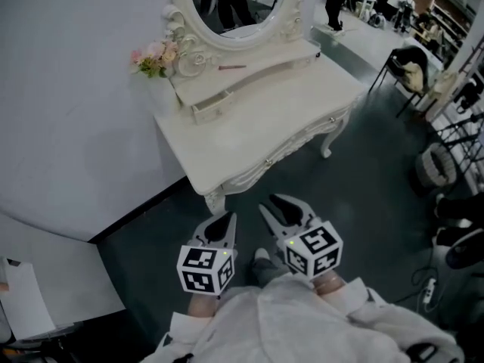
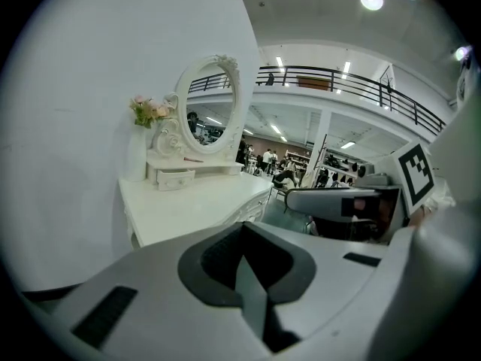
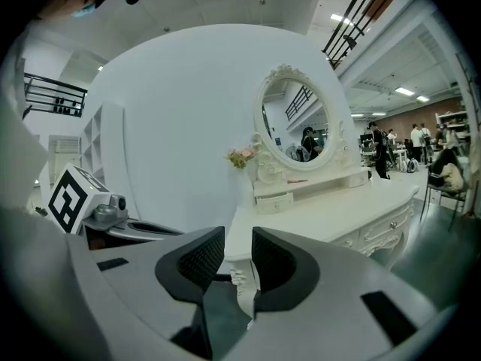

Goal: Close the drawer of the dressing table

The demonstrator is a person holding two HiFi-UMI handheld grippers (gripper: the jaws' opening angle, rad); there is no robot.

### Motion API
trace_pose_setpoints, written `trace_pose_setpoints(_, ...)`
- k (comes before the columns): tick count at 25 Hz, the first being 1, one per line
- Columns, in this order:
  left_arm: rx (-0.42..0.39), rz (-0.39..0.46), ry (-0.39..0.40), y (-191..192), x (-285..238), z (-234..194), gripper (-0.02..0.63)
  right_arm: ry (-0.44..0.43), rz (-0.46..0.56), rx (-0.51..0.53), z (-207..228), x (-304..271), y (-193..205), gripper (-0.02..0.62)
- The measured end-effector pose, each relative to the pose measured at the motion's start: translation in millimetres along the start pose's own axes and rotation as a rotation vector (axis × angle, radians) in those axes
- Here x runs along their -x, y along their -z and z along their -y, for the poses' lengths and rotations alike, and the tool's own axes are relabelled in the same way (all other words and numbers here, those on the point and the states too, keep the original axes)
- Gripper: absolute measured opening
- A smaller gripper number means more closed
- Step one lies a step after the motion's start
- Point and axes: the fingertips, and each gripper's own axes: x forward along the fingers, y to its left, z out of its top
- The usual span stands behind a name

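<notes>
White dressing table (image 1: 249, 138) against a curved white wall (image 1: 68, 89), top smooth and pale, oval mirror (image 1: 234, 6) and pink flowers (image 1: 155, 57) at the back. Small drawer (image 1: 212, 106) in the raised shelf below the mirror, at its left end, pulled partly out. Open dark floor (image 1: 363, 172) before the scalloped front edge; chair (image 1: 408, 70) well off to the right. Left gripper (image 1: 223, 221) low before the table, jaws pressed together, empty; right gripper (image 1: 276, 203) just beside it, jaws slightly apart, gripping nothing. Black-and-white square markers (image 1: 204, 269) on both grippers
</notes>
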Motion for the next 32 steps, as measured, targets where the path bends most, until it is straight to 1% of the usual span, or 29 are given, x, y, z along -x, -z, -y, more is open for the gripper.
trace_pose_setpoints(7, -0.024, 0.027, -0.020, -45, -56, -6, 0.006, -0.045, 0.006, 0.028, 48, -28, -27, 0.092)
trace_pose_setpoints(12, -0.029, 0.036, -0.018, -60, -84, 0, 0.006, -0.071, 0.002, 0.046, 69, -35, -33, 0.092)
trace_pose_setpoints(18, -0.025, 0.034, -0.019, -65, -100, 2, 0.006, -0.069, 0.005, 0.043, 90, -40, -37, 0.092)
trace_pose_setpoints(22, -0.019, 0.031, -0.031, -66, -99, -1, 0.006, -0.050, 0.010, 0.007, 107, -41, -39, 0.092)
trace_pose_setpoints(27, -0.001, 0.014, -0.058, -58, -95, -9, 0.006, -0.076, -0.006, -0.015, 98, -48, -29, 0.092)
trace_pose_setpoints(32, 0.011, -0.004, -0.075, -56, -97, -19, 0.006, -0.090, 0.014, -0.018, 96, -56, -33, 0.092)
